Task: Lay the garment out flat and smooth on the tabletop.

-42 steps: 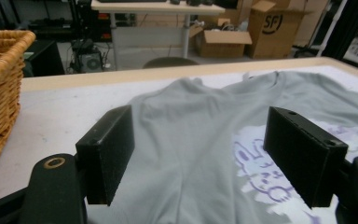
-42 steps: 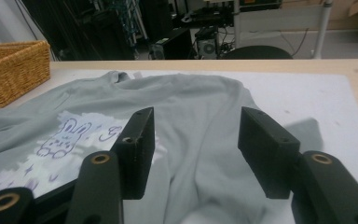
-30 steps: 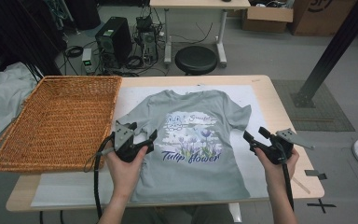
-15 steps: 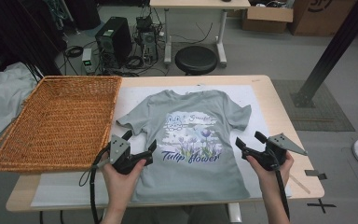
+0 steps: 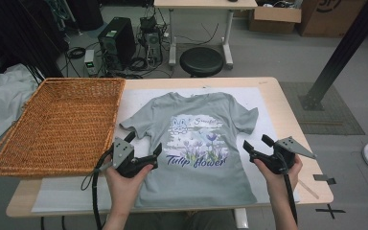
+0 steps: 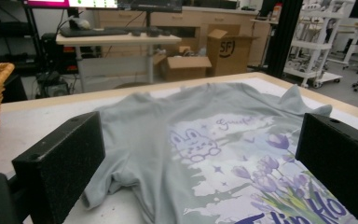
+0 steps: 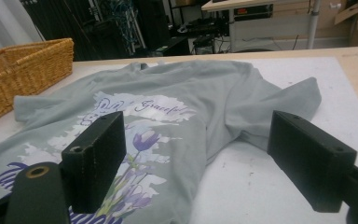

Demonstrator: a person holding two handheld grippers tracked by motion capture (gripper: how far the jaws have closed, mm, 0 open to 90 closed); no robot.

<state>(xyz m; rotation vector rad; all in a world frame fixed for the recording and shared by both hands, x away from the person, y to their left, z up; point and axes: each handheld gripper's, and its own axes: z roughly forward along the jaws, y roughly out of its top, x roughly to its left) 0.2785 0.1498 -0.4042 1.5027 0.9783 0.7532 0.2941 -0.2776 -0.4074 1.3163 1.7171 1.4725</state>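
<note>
Between both grippers [image 5: 143, 151] [image 5: 258, 146], flat T-shirt [image 5: 196, 143].

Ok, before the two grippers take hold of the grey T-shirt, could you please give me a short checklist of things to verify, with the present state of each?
1. Grey printed T-shirt lies flat, print up, on the white mat: ok.
2. Left gripper has open jaws with nothing between them: ok. They have just been opening.
3. Right gripper has open jaws, nothing held: ok.
4. Both sleeves spread smooth: not ok; the sleeve in the left gripper view is bunched.
5. Woven wicker basket stands apart from the shirt, at the table's left: ok.
6. Bottom hem lies straight: cannot tell; the hands hide part of it.
</note>
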